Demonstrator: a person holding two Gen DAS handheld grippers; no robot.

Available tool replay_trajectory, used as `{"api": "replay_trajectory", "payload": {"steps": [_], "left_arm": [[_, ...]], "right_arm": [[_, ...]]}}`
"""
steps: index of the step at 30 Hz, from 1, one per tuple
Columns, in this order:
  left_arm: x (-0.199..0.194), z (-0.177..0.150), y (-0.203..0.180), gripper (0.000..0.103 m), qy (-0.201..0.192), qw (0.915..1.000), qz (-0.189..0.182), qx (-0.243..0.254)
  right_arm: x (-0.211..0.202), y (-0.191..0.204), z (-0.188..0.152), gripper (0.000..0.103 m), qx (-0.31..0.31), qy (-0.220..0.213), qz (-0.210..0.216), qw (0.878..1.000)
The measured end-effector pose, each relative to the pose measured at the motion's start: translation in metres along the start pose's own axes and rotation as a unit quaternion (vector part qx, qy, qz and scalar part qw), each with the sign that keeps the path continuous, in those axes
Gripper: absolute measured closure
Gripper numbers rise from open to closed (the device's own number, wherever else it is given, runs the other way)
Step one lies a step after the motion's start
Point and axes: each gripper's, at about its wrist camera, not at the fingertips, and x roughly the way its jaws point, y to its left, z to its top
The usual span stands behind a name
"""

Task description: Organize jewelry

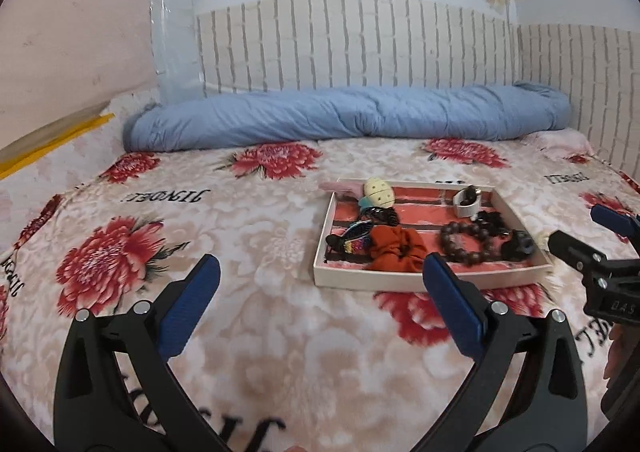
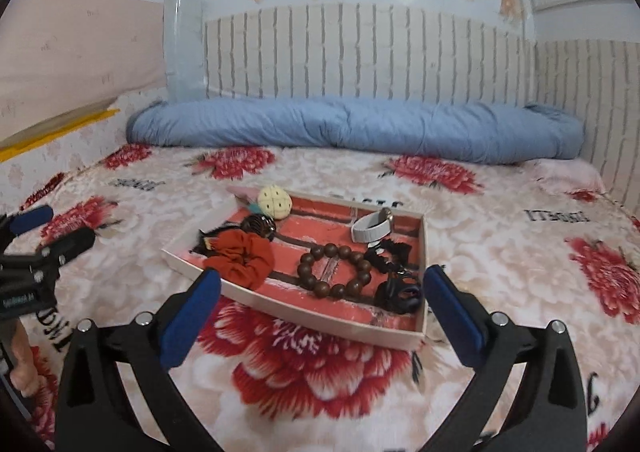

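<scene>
Bed [image 1: 280, 332] w/ floral blanket carries everything; rolled blue quilt [image 1: 348, 116] lies along the headboard side. Left claw [image 1: 320, 272] hovers low over the blanket, jaws spread wide, nothing between them. Right claw [image 2: 322, 284] likewise wide open and empty, just short of the tray's near rim. Tray [image 2: 304, 318], shallow white box w/ red lining, sits on the blanket, right of the left claw. Left view shows the tray's left side incl. a multicolour clip [image 1: 354, 236]; right view shows a thumb at its left edge. Inside: orange scrunchie [image 2: 244, 258], brown bead bracelet [image 2: 334, 266], white band [image 2: 370, 228], cream round piece [image 2: 274, 202] at far rim.
</scene>
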Motion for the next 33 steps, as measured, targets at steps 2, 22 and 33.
{"api": "replay_trajectory", "payload": {"steps": [2, 22, 33], "left_arm": [[-0.02, -0.006, -0.003, 0.005, -0.011, 0.9999, 0.003, 0.007], [-0.124, -0.088, -0.016, 0.005, -0.059, 0.9982, -0.013, 0.002], [-0.143, -0.121, -0.023, 0.005, -0.083, 0.9964, -0.019, -0.001]], "right_arm": [[-0.02, 0.002, -0.004, 0.004, 0.006, -0.007, -0.002, 1.0], [-0.119, 0.031, -0.071, 0.004, 0.006, -0.033, -0.008, 0.999], [-0.132, 0.024, -0.106, 0.004, 0.017, -0.038, -0.022, 0.999]]}}
